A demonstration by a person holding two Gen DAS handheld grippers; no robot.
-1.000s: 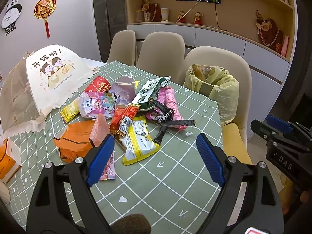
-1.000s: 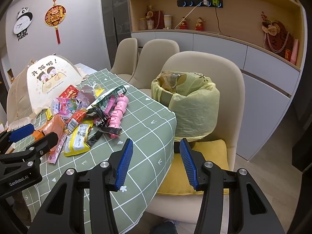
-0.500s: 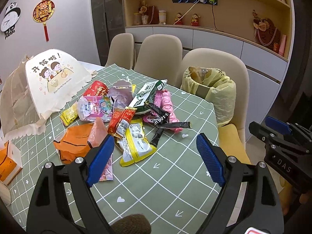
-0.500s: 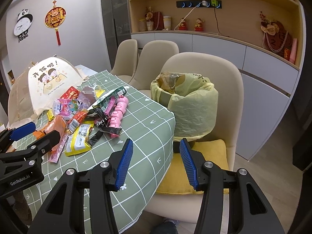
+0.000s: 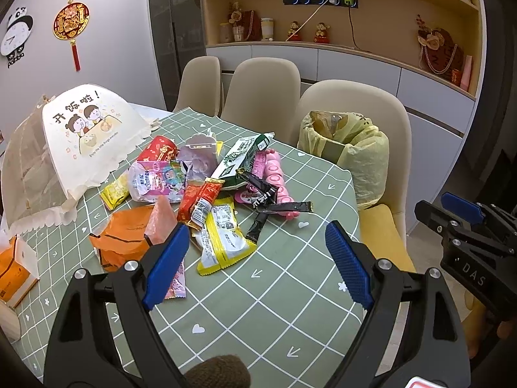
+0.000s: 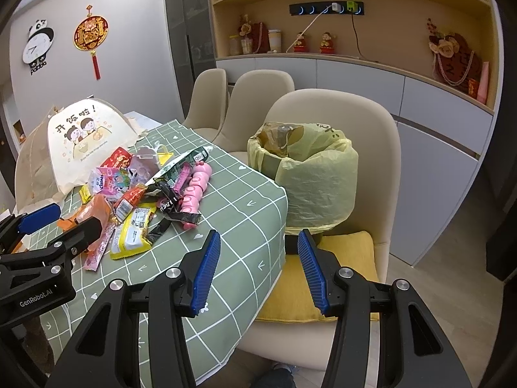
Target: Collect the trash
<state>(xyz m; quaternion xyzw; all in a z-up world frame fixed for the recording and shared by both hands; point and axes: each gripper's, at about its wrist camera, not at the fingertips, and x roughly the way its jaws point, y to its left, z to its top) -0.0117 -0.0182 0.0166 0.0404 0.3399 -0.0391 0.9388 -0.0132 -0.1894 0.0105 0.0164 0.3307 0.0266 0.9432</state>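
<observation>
A heap of snack wrappers (image 5: 206,190) lies on the green checked tablecloth (image 5: 278,294): a yellow packet (image 5: 221,236), an orange bag (image 5: 124,236), black sachets (image 5: 278,207), a pink moulded piece (image 5: 279,177), a green-white carton (image 5: 242,158). The heap also shows in the right wrist view (image 6: 145,194). A bin lined with a yellow bag (image 5: 349,152) stands on a chair beside the table; it also shows in the right wrist view (image 6: 307,174). My left gripper (image 5: 255,262) is open and empty, above the table short of the heap. My right gripper (image 6: 258,268) is open and empty, over the table's corner and chair.
A cream mesh food cover (image 5: 71,142) stands at the table's left. An orange box (image 5: 14,268) sits at the left edge. Beige chairs (image 5: 261,90) line the far side. A yellow cushion (image 6: 342,258) lies on the bin's chair. Cabinets and shelves stand behind.
Both grippers have drawn back and risen slightly, so the heap and bin look a little farther away. Both stay open. Nothing on the table has moved.
</observation>
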